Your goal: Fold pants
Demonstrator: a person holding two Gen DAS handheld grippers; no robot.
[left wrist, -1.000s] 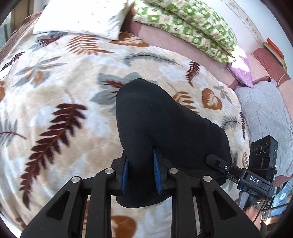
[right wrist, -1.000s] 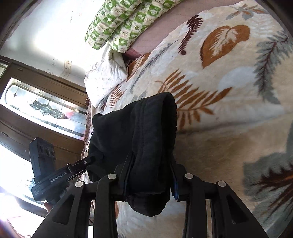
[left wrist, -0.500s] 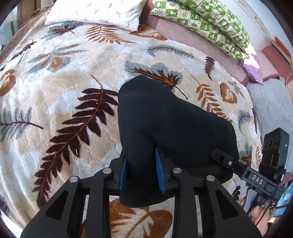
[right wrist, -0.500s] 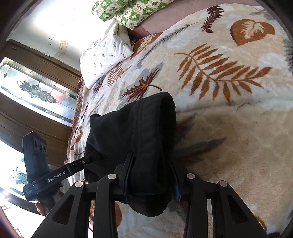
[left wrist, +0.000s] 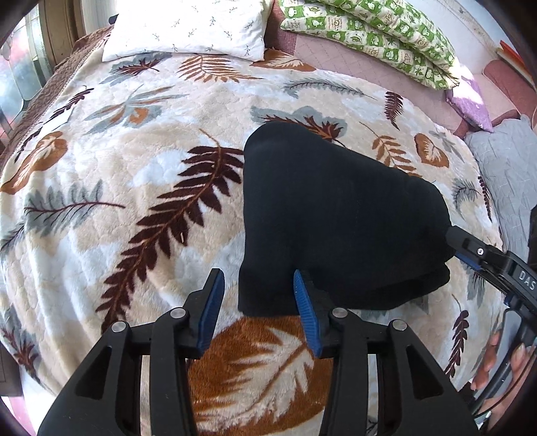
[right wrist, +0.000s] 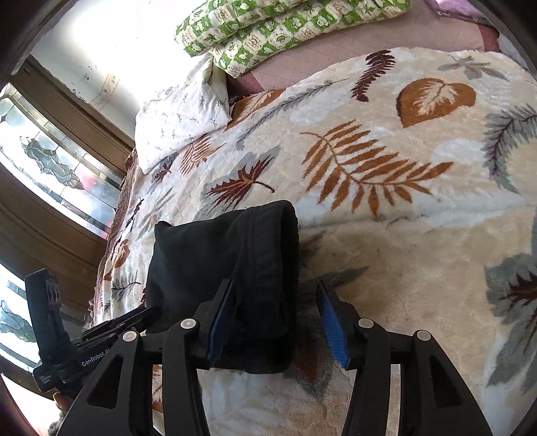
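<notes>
Release of the folded black pants (left wrist: 335,214) on the leaf-pattern blanket (left wrist: 134,187) was in hand. Left tool (left wrist: 258,302) and right tool (right wrist: 275,312) were opening, pads off the cloth. Next, I think, both should withdraw without dragging the fold.

Bright daylight, window glare, fisheye-warped edges.

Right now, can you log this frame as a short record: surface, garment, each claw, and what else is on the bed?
surface: leaf-print blanket on a bed
garment: black pants, folded into a compact bundle, lying on the blanket
left claw: jaws opening, pads clear of the pants' near corner
right claw: jaws opening, pants' edge between them, not pinched
other items: white pillow, green checked quilt
</notes>
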